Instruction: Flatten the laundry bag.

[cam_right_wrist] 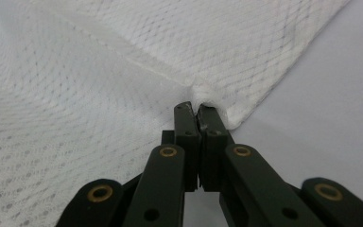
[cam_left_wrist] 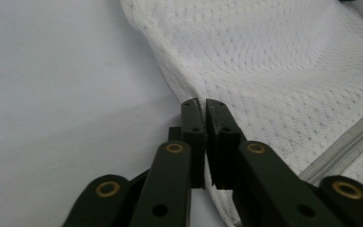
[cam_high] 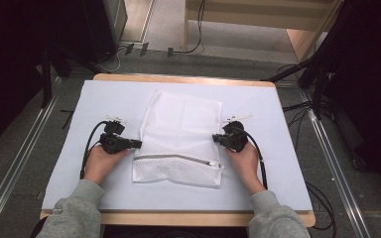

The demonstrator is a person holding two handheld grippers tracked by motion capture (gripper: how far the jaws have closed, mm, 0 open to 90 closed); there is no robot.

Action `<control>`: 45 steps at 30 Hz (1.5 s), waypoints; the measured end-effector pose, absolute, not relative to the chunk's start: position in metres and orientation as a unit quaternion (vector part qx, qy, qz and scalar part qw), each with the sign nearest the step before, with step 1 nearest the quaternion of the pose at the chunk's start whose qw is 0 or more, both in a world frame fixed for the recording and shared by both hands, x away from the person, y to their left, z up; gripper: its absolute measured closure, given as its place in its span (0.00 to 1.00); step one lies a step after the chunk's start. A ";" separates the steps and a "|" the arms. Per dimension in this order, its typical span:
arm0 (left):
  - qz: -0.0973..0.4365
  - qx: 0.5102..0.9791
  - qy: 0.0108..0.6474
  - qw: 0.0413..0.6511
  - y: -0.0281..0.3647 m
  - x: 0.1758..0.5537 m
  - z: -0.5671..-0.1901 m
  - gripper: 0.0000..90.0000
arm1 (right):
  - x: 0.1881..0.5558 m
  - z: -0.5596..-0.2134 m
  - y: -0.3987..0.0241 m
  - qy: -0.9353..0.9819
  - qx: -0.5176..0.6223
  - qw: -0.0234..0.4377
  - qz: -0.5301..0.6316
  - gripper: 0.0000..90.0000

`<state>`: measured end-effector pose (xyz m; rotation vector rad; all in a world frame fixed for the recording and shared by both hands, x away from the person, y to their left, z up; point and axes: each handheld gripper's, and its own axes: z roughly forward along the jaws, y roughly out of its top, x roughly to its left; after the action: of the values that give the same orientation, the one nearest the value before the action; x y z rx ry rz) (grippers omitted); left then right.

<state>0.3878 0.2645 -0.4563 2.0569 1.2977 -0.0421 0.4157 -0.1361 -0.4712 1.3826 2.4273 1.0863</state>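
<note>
Seen from the high view, a white sheet [cam_high: 104, 99] covers the wooden table [cam_high: 178, 218], and on it lies a white mesh laundry bag [cam_high: 181, 129], spread flat at the centre with its grey zipper [cam_high: 178, 158] running across near the six o'clock end and its closed end toward twelve o'clock. At nine o'clock of the bag the left gripper [cam_high: 138, 144] rests low over the sheet, held by the person's left hand [cam_high: 99, 163] in a grey sleeve, its black cable curving back toward seven o'clock. Its tips meet the bag's left edge just above the zipper line. In the left gripper view the two black jaws stand nearly together, pinched on the hem of the mesh [cam_left_wrist: 264, 61], with the fabric rising away toward one o'clock and the zipper tape [cam_left_wrist: 350, 142] passing at four o'clock. At three o'clock of the bag the right gripper [cam_high: 216, 139] sits in the right hand [cam_high: 245, 161], its tips at the bag's right edge, level with the other one. In the right gripper view its jaws are likewise pressed close on a puckered bit of the mesh border [cam_right_wrist: 203, 92], and creases fan out from the pinch toward ten and twelve o'clock, bare sheet [cam_right_wrist: 335, 94] lying at three o'clock.
</note>
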 end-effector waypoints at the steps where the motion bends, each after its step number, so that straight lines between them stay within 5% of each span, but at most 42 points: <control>1: -0.015 0.794 0.498 0.347 0.263 0.389 -0.456 1.00 | 0.418 -0.471 -0.136 0.810 0.457 0.075 0.361 1.00; 15: -0.006 0.784 0.504 0.363 0.260 0.407 -0.459 1.00 | 0.473 -0.474 -0.138 0.792 0.476 0.095 0.370 1.00; 28: -0.032 0.792 0.494 0.358 0.265 0.403 -0.458 0.97 | 0.445 -0.470 -0.151 0.804 0.470 0.059 0.359 1.00; 37: -0.048 0.804 0.484 0.343 0.265 0.397 -0.456 0.98 | 0.426 -0.471 -0.152 0.805 0.460 0.068 0.367 0.78; 45: -0.054 0.798 0.490 0.346 0.276 0.387 -0.455 1.00 | 0.413 -0.463 -0.154 0.806 0.453 0.067 0.375 0.74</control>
<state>0.3871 0.2756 -0.4551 2.0708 1.2714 -0.1403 0.4133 -0.1536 -0.4634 1.3638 2.4307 1.1288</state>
